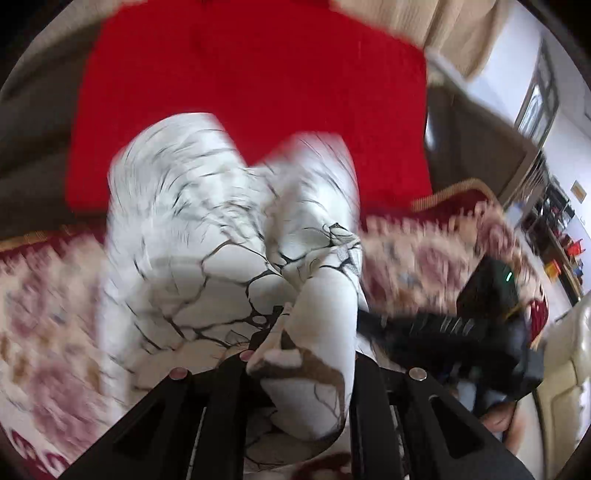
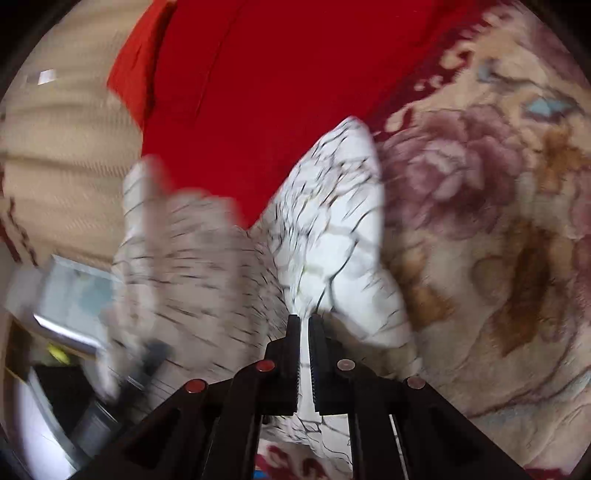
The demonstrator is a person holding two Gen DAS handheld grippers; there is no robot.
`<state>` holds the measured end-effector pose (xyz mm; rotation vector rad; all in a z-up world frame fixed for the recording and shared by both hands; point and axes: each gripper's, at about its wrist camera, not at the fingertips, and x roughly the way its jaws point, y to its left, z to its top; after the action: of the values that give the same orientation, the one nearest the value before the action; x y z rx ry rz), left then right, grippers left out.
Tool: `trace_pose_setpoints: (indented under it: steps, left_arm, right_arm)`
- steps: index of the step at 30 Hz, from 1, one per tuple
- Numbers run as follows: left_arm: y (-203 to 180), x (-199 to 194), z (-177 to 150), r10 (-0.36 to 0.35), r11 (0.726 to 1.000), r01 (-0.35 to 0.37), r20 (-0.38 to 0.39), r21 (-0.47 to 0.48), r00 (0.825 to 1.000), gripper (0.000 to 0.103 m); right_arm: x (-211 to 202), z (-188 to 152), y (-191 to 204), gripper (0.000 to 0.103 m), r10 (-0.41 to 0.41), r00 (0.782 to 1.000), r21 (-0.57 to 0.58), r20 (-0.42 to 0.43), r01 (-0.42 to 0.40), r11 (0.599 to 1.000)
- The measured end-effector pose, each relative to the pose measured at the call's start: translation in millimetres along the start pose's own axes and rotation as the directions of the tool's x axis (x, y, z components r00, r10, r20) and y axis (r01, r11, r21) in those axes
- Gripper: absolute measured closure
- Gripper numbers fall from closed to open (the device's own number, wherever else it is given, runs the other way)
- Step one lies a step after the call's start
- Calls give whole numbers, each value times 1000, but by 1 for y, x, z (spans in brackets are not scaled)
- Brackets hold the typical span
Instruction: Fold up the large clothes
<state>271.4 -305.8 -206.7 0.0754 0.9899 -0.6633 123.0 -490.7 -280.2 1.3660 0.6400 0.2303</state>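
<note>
A white garment with a black crackle print (image 1: 207,236) hangs lifted over a red cloth (image 1: 258,85) and a floral carpet. My left gripper (image 1: 295,325) is shut on a bunched fold of the white garment, which covers its fingertips. In the right wrist view the same garment (image 2: 332,229) spreads ahead in two lobes, blurred by motion. My right gripper (image 2: 304,319) is shut on a thin edge of the white garment pinched between its jaws. The right gripper's black body (image 1: 480,325) shows at the right of the left wrist view.
The red cloth (image 2: 288,92) lies spread on a floral carpet (image 2: 498,240) with red borders. A beige sofa (image 1: 436,29) stands beyond it. Shelves with small items (image 1: 561,229) and a white wall are at the far right.
</note>
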Motion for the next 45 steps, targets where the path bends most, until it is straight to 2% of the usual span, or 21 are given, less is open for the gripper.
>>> trace_pose_setpoints:
  steps: [2,8,11,13,15,16,17,18,19,21,23,26,27,30,31,32,35,38,41,43,45]
  left_arm:
    - [4,10,-5,-63,996,60,-62,-59,996,73]
    - [29,-64,4,-210,976,214,85,-35,974,34]
    - [52,-89,13,-131,991,135,160,-18,978,25]
    - [77,-86,15,-42,997,51,148,-61,988,25]
    - [96,-77,10,-37,990,51,110,-134,993,25]
    - [106,-69,8,-43,984,56,80,-172,996,25]
    - [114,-59,8,-40,978,48,40,-204,998,25]
    - [117,-48,8,-47,974,48,10,-222,999,25]
    - [121,-39,10,-69,970,64,-12,-236,998,25]
    - [123,-28,13,-84,968,74,-33,-238,996,25]
    - [120,-16,25,-34,982,20,-70,-186,997,25]
    - [124,1,34,110,989,-118,-92,-86,990,25]
    - [128,1,33,105,989,-113,-88,-95,991,25]
    - [148,12,19,-3,984,-16,-109,-177,994,23]
    - [155,21,10,-45,979,18,-129,-205,991,23]
    - [160,24,5,-65,975,37,-123,-217,990,23]
    - [179,26,-13,-144,953,123,-56,-275,988,23]
    - [189,20,-26,-196,940,190,7,-283,981,23]
    - [190,17,-33,-201,942,199,20,-270,979,23]
    - [189,16,-35,-196,945,195,22,-264,980,23]
    - [187,12,-37,-191,950,191,23,-246,981,23]
  right_arm:
    - [0,5,-15,95,44,999,81,-7,-43,996]
    - [6,5,-19,95,79,996,130,-31,-75,989]
    - [7,5,-11,95,37,999,115,-3,-37,993]
    - [2,3,-4,95,21,999,100,45,-26,995]
    - [-11,3,1,92,28,993,95,114,-39,995]
    - [-17,6,3,87,28,990,94,141,-42,995]
    - [-23,6,4,63,37,984,95,172,-54,994]
    - [-26,7,5,19,54,980,101,191,-74,992]
    - [-27,7,7,10,87,973,108,212,-112,988]
    - [-23,11,15,12,126,966,83,225,-148,986]
    - [-15,23,25,12,93,972,42,215,-104,994]
    - [5,33,25,24,54,982,23,181,-59,998]
    - [15,37,24,27,26,986,26,162,-31,999]
    - [37,38,19,40,-43,993,19,106,41,999]
    - [44,39,23,49,-86,991,-12,103,87,996]
    - [49,38,28,71,-138,985,-55,104,144,988]
    - [53,34,49,93,-208,971,-158,119,225,961]
    - [44,20,88,94,-94,981,-326,170,146,934]
    - [42,4,114,95,-2,986,-470,166,81,879]
    - [58,12,98,95,-99,987,-419,129,145,896]
    - [77,29,57,102,-259,963,-277,71,268,923]
